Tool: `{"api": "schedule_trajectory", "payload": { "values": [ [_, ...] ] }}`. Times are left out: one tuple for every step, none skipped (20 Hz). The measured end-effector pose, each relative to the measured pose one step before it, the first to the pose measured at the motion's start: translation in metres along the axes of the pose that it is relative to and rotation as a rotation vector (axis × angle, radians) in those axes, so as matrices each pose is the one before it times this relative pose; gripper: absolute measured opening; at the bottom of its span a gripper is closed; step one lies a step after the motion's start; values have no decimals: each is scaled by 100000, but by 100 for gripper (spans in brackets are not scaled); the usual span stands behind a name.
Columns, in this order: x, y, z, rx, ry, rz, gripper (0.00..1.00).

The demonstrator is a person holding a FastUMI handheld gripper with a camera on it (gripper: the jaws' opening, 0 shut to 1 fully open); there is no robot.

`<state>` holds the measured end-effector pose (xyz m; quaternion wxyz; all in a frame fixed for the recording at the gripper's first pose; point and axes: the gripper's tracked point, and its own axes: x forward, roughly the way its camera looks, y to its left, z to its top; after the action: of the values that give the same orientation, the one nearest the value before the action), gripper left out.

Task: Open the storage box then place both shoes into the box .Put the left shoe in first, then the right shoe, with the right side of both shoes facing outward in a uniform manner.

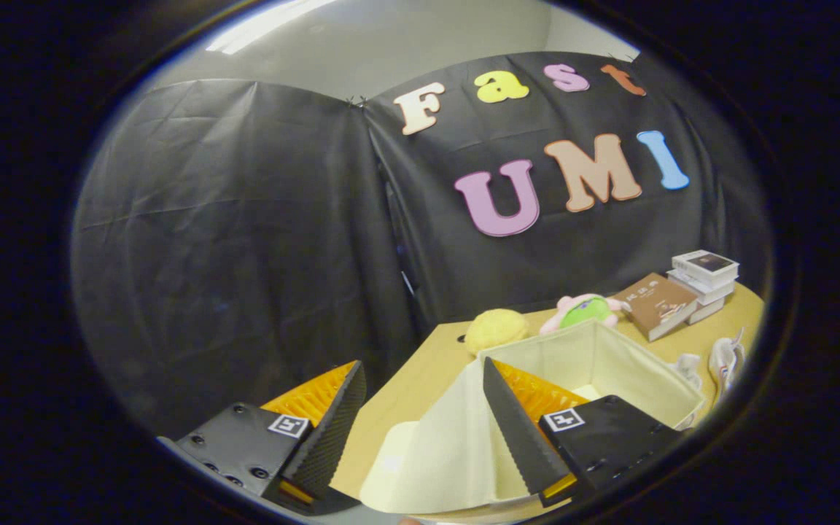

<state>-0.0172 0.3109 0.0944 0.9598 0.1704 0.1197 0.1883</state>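
1. Right now my gripper has its fingers spread wide with nothing held; the left finger hangs over the wall cloth and the table's near edge, well clear of everything.
2. Between the fingers I see bare table and the pale lid flap of the storage box. The flap is folded out and hanging down the box's near side, touching or just beside my right finger. I judge I have let it drop there so the mouth stays clear.
3. Beyond the right finger the box stands open and looks bare inside, so I read the opening step as done and no shoe loaded.
4. Behind the box sit a yellow plush, a pink and green toy and stacked books, out of my path.
5. Farthest right, just past the box's corner, lie the white shoes, partly hidden; I cannot tell which is the left.
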Motion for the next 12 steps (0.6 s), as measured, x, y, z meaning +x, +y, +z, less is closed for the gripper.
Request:
{"api": "schedule_trajectory", "payload": {
  "values": [
    [-514,-1898,1149,-1833,-1812,-4997,100],
    [-652,-2054,1311,-2709,-2432,-5225,100],
    [-306,-1581,1280,-2242,-2393,-3713,100],
    [-369,-1390,1324,-1911,-2699,-3440,100],
    [-126,-1558,1011,-1078,-1850,-3625,100],
    [-101,-1623,645,-856,-1003,-3704,100],
    [119,-1721,441,-790,-42,-3684,100],
    [156,-1599,121,-907,184,-3240,100],
    [318,-1677,169,-906,77,-2870,100],
    [396,-1633,90,-643,528,-3165,100],
    [419,-1677,-178,-648,1083,-3426,100],
    [389,-1856,-544,-932,1654,-3598,100]
  ]
}}
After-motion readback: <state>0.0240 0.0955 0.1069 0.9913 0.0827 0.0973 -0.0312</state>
